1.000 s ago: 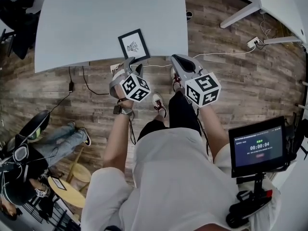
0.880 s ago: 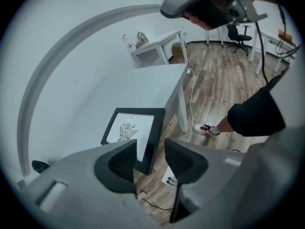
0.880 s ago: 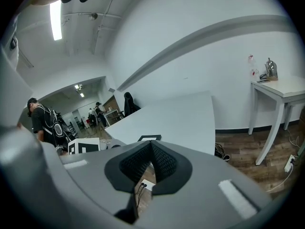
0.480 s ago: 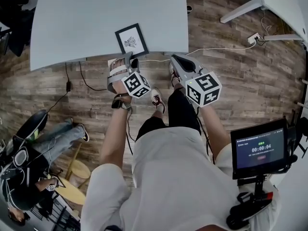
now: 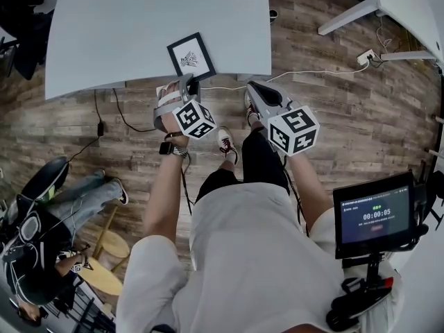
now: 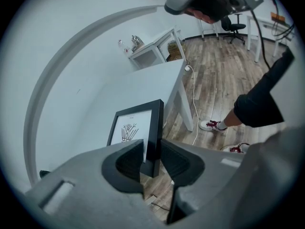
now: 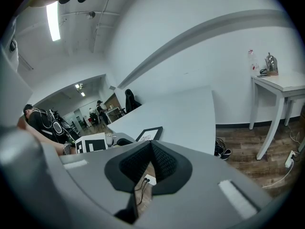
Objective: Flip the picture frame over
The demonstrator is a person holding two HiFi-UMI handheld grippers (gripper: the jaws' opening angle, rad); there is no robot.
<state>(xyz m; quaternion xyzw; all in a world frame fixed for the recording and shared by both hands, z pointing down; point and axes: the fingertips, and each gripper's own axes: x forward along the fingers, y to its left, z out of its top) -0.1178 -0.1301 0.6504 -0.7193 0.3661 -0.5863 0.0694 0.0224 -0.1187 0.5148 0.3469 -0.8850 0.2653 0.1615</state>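
Note:
A black picture frame [image 5: 190,57] with a small drawing lies face up at the front edge of the pale grey table [image 5: 139,19]. My left gripper [image 5: 189,87] reaches that edge from below. In the left gripper view its jaws have just been closing, and the frame's near corner [image 6: 153,147] now sits pinched between the pads, so the left gripper [image 6: 152,150] is shut on it. My right gripper [image 5: 253,87] hovers over the floor to the right of the frame, shut and holding nothing. From the right gripper [image 7: 151,144] the picture frame [image 7: 148,134] shows just beyond the tips.
The wearer's legs and shoes [image 5: 227,148] stand on the wood floor under the grippers. Cables and a power strip [image 5: 365,60] lie on the floor at the right. A monitor on a stand [image 5: 374,217] is at lower right, a seated person [image 5: 41,241] at lower left.
The left gripper came up to the frame's near corner and its jaws narrowed onto it. The right gripper stayed where it was.

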